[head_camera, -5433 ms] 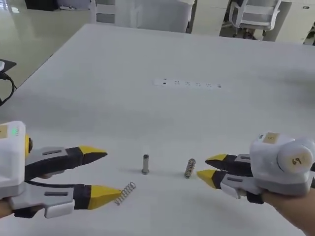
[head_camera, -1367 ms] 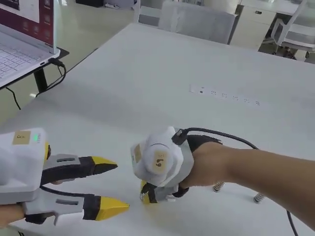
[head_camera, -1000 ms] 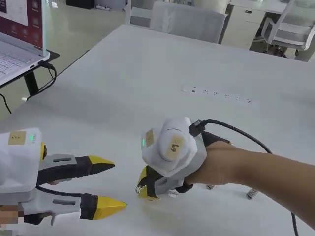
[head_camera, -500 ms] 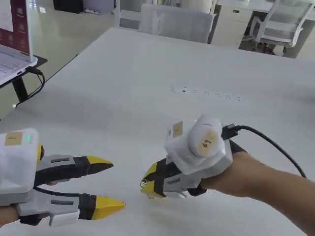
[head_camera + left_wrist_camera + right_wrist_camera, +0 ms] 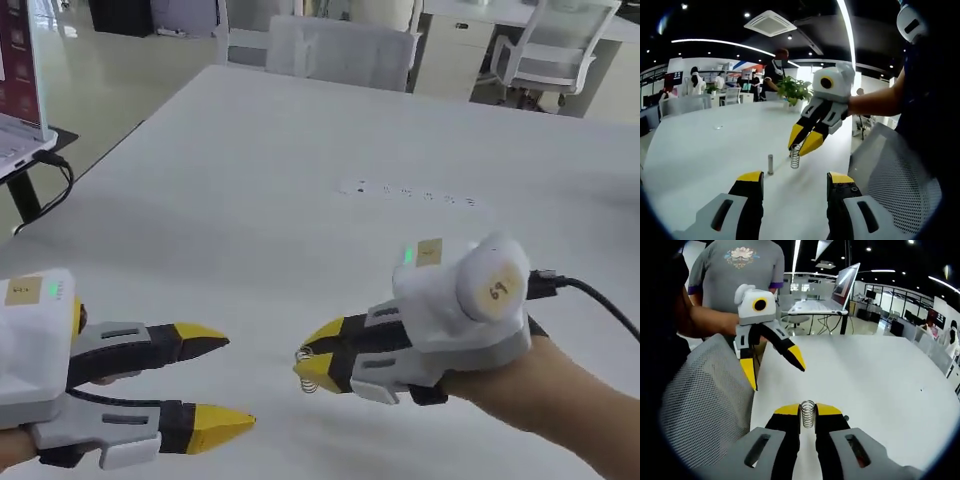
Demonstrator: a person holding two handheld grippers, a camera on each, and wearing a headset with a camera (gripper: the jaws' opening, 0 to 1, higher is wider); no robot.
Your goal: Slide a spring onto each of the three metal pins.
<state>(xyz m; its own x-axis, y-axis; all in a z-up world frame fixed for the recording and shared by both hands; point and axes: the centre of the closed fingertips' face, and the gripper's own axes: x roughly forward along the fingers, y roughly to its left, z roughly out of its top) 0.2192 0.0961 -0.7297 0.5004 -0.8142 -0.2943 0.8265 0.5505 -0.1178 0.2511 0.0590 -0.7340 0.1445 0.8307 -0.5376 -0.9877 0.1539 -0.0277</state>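
OK, right gripper (image 5: 300, 362) is clamped tight on the spring (image 5: 795, 156), pinching its upper coils between the yellow tips. In the left gripper view the spring hangs upright from those tips just beside the metal pin (image 5: 770, 164), with a clear gap between them. The pin stands upright on the white table (image 5: 300, 200). I can't tell whether the spring's bottom coil touches the tabletop. In the head view only a few coils poke out under the tips, the rest is covered by the jaws. Left gripper (image 5: 238, 385) sits near-left with its jaws wide apart and nothing between them, pointing right toward the spring. Its body is cut off at the left edge. The right gripper's cable (image 5: 590, 295) runs out of frame on the right.
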